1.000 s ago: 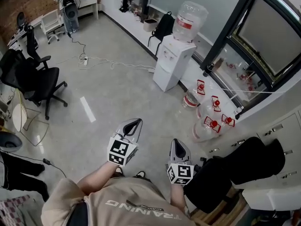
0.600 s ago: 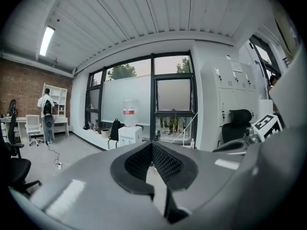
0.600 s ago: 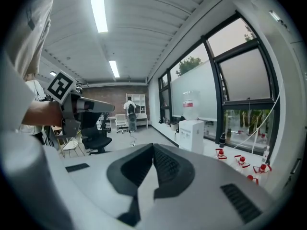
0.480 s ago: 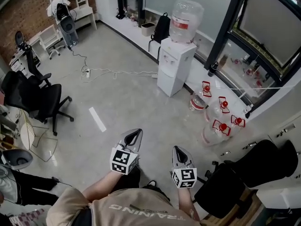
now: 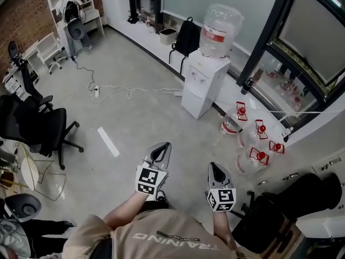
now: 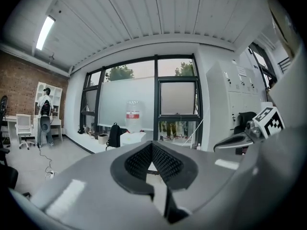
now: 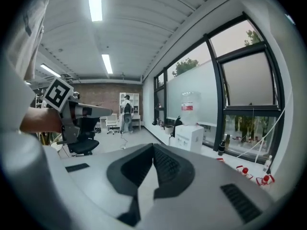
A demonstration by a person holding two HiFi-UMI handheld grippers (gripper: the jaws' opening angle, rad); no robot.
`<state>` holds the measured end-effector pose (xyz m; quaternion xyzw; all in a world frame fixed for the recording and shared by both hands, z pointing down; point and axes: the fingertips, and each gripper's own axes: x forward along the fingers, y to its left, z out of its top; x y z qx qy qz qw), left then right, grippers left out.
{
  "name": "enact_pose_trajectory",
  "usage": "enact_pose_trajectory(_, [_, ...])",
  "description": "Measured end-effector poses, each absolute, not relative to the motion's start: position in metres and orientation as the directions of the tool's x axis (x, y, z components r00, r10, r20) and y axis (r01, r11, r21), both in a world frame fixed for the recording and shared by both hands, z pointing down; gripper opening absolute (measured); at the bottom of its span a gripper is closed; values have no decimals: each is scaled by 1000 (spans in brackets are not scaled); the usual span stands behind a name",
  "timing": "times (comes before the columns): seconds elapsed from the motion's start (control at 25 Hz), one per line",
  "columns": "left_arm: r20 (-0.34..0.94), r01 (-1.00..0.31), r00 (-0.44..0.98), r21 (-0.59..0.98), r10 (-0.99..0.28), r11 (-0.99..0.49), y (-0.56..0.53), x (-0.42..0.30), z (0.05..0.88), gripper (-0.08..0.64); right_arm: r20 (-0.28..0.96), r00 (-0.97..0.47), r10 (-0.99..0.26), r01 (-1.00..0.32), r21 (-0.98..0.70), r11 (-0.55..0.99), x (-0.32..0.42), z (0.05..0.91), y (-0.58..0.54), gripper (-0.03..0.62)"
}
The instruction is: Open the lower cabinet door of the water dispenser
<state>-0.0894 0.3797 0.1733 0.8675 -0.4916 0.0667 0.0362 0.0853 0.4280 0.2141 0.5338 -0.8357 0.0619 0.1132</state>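
Both grippers were held low in front of the person, well apart from the water dispenser (image 5: 205, 85). It stood against the window wall with a large clear bottle (image 5: 220, 23) on top. Its lower cabinet door (image 5: 193, 100) looked flush and shut, as far as the head view could tell. The left gripper (image 5: 165, 144) had its jaws together with nothing between them, and the right gripper (image 5: 214, 165) was likewise closed and empty.

Open grey floor lay between the grippers and the dispenser. A white cable with a power strip (image 5: 129, 92) trailed across the floor to the dispenser's left. A black backpack (image 5: 187, 36) leaned by the wall just behind it. A cluster of red-capped spare bottles (image 5: 253, 144) sat on the floor to its right. A black office chair (image 5: 38, 128) stood well off to the left, and another dark chair (image 5: 280, 209) stood close by the right gripper.

Only the head view showed the cable and the floor. The left gripper view looked level across the room, and there the dispenser was small and distant above the closed pads. The other gripper's marker cube (image 6: 268, 121) showed at the right edge. The right gripper view showed the dispenser's side face and a dark bottle (image 7: 221, 145) on the ledge beside it — the head view showed that bottle only faintly.
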Motion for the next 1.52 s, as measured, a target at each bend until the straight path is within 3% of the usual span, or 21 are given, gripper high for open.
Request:
enact_pose_trajectory(0.32, [183, -854, 519, 95, -835, -511, 316, -129, 199, 8, 234, -361, -903, -931, -42, 361, 47, 208, 361, 11])
enact_pose_trajectory(0.8, [246, -880, 472, 68, -847, -470, 198, -124, 233, 8, 290, -400, -870, -914, -55, 402, 63, 267, 228, 11])
enact_pose_trajectory(1.04, [206, -853, 497, -63, -843, -518, 107, -86, 202, 8, 213, -435, -875, -891, 42, 453, 87, 240, 114, 11])
enact_pose_trajectory(1.2, [213, -866, 498, 89, -840, -491, 61, -69, 196, 8, 190, -422, -886, -902, 8, 432, 114, 241, 64, 11])
enact_pose_trajectory(1.52, [270, -884, 466, 102, -843, -456, 9, -67, 216, 8, 218, -432, -875, -900, -46, 432, 127, 250, 17, 11])
